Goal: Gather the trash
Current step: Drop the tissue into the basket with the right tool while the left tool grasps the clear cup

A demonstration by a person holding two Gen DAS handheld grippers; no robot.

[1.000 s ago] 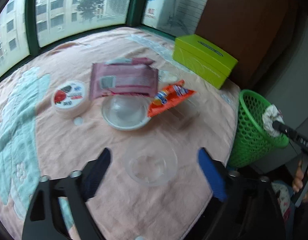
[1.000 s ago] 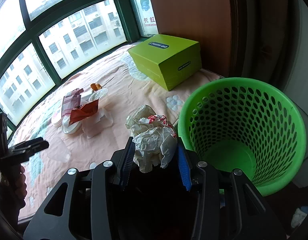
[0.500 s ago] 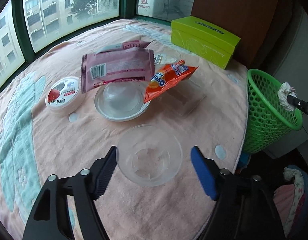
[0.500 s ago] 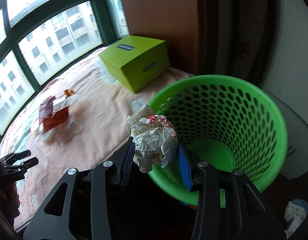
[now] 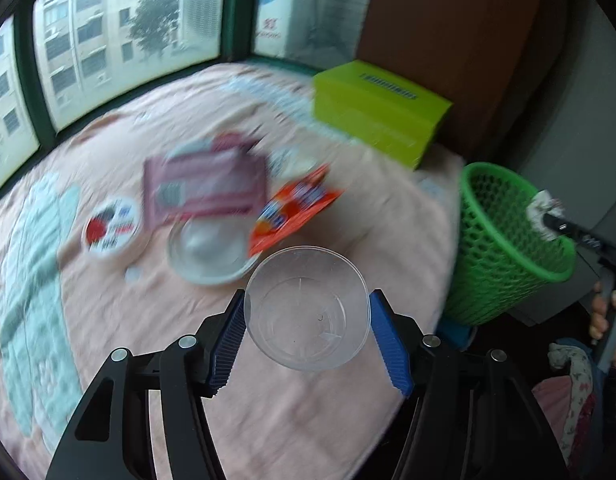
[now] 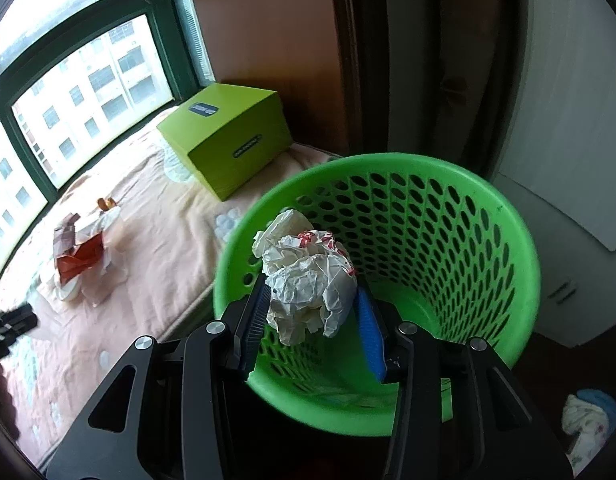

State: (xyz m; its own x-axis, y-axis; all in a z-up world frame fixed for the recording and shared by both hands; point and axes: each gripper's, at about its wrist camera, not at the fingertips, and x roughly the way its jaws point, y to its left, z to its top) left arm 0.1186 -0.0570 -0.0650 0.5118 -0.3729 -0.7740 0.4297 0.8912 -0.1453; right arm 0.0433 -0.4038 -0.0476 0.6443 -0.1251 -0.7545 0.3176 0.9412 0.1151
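Left wrist view: the left gripper [image 5: 307, 334] has just been closing, and its blue pads [image 5: 387, 344] now clamp a clear plastic cup [image 5: 306, 307] by the rim, lifted off the pink blanket [image 5: 347, 420]. Beyond it on the blanket lie a clear bowl [image 5: 206, 250], an orange wrapper [image 5: 294, 210], a pink packet [image 5: 206, 186] and a round tub [image 5: 111, 226]; all are motion-blurred. A green box [image 5: 377, 114] sits at the far edge.

Right wrist view: the right gripper [image 6: 312, 322] holds a crumpled paper wad [image 6: 309, 280] over the opening of the green basket [image 6: 487, 216]. Its jaws have just been easing apart; the pad on the picture's left touches the wad, while contact on the other side cannot be told. The basket stands just beside the blanket's edge.
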